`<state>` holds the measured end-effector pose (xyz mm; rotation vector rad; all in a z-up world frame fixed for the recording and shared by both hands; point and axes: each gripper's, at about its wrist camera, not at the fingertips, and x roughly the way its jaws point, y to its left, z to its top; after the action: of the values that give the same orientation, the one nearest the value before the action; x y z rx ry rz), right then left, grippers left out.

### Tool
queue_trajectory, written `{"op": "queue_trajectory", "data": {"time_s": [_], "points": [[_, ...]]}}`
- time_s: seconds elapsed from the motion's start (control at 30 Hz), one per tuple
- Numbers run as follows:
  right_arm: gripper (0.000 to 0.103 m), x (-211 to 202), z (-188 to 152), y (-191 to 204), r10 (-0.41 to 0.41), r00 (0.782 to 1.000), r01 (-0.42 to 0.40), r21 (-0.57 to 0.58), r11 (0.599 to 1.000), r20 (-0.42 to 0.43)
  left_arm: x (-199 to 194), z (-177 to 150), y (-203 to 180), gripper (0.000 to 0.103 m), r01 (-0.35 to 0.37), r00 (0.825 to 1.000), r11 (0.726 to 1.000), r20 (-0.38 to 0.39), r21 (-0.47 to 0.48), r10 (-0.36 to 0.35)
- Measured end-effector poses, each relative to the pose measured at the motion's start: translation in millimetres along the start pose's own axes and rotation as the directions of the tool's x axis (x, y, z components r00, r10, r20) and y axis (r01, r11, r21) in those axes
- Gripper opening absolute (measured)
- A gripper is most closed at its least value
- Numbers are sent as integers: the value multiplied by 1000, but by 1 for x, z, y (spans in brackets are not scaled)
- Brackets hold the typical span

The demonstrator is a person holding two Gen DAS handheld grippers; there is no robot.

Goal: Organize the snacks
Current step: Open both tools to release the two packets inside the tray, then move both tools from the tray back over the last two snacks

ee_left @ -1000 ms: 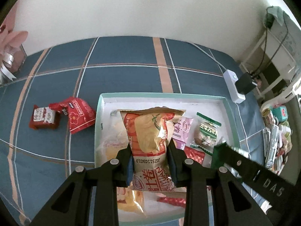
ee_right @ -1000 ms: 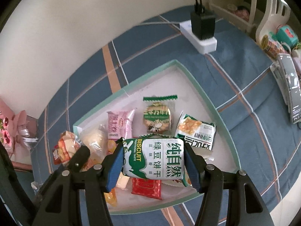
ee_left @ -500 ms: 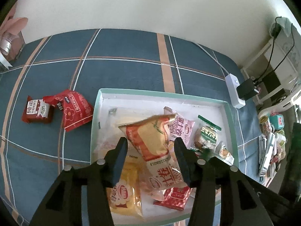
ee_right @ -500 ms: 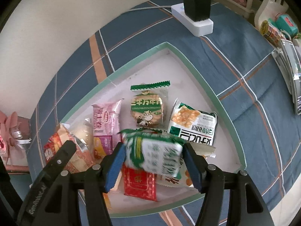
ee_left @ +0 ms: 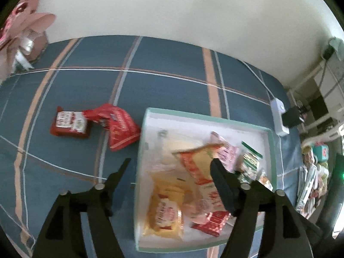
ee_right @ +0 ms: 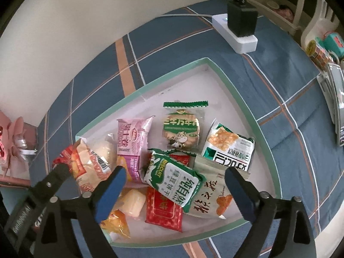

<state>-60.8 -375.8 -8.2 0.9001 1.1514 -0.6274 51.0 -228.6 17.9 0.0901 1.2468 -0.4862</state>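
Diagonally, green biscuit packet [ee_right: 174, 183], tilted.

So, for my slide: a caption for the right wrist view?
Right gripper opening above a green biscuit pack lying in the snack tray.

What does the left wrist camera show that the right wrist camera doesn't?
Only the left wrist view shows two red snack packets lying on the blue plaid cloth outside the tray.

Only the right wrist view shows the green biscuit pack lying in the pile between the opening right gripper, not pressed by its pads, and the red packet beneath.

Both show the green-rimmed tray, the pink packet, the power strip and the left gripper, opening and empty.
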Motion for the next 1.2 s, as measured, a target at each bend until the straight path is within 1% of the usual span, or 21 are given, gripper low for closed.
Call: {"op": "queue_trajectory", "data": {"time_s": [0.07, 0.1, 0.13, 0.17, 0.43, 0.5, 0.57, 0.67, 0.77, 0.9, 1.2], "points": [[100, -1, 0, 3, -6, 1000, 6, -9, 1000, 11, -2, 2, 10, 78, -16, 1000, 999, 5, -29, 16], [101, -2, 0, 5, -11, 1000, 11, -12, 1000, 18, -3, 3, 14, 81, -17, 1000, 999, 5, -39, 17], [101, -4, 0, 6, -17, 999, 18, -16, 1000, 27, -3, 5, 21, 87, -18, 1000, 998, 7, -62, 19], [102, -5, 0, 6, -21, 999, 22, -18, 1000, 32, -4, 5, 25, 88, -20, 1000, 997, 8, -71, 21], [103, -20, 2, 12, -38, 996, 41, -34, 999, 78, -9, 11, 62, 89, -89, 995, 981, 27, -170, 95], [103, -26, 2, 15, -40, 995, 44, -37, 998, 95, -14, 12, 68, 90, -101, 993, 979, 36, -176, 108], [103, -33, 1, 18, -38, 993, 43, -43, 998, 115, -17, 13, 73, 94, -116, 991, 978, 43, -174, 125], [103, -40, 1, 25, -32, 991, 39, -53, 998, 133, -22, 15, 80, 94, -137, 987, 976, 57, -168, 148], [103, -39, 0, 32, -28, 991, 37, -68, 997, 129, -28, 17, 89, 94, -157, 983, 974, 70, -165, 171], [103, -35, -2, 49, -29, 993, 42, -110, 993, 118, -32, 17, 107, 94, -202, 974, 963, 69, -178, 217], [103, -29, -22, 102, -1, 994, 26, -231, 973, 109, -38, 17, 149, 94, -237, 965, 941, 52, -241, 257]]}}
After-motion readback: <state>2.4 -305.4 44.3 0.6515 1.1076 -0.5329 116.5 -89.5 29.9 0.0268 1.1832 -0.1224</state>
